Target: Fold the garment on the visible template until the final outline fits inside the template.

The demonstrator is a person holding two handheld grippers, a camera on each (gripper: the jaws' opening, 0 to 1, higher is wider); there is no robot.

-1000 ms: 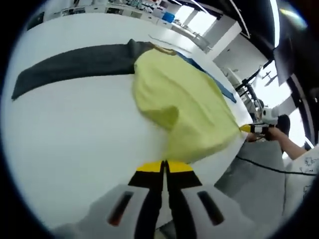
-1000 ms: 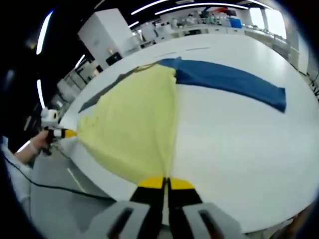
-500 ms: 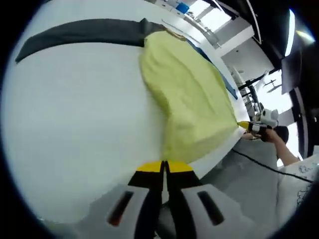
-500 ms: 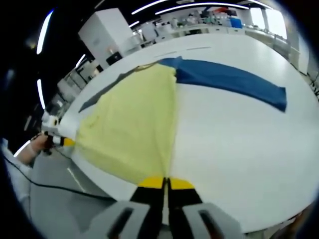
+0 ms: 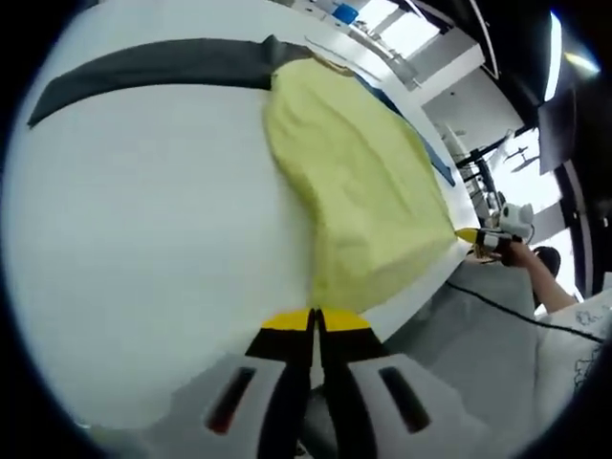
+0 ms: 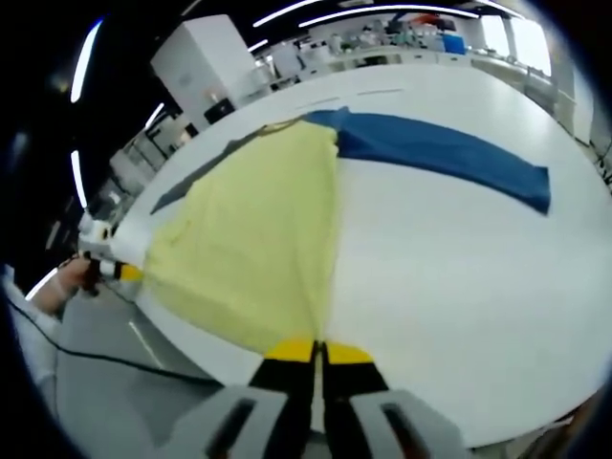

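Across the white table (image 6: 459, 287) your pale yellow fabric garment (image 6: 258, 239) stretches between both closed grippers, left gripper (image 5: 316, 320) and right gripper (image 6: 316, 352) each pinching a corner

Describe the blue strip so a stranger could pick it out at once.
Start at the big white table and find the pale yellow garment spread near its edge. The long blue fabric strip runs out from the garment's far end; its twin on the other side is dark grey.
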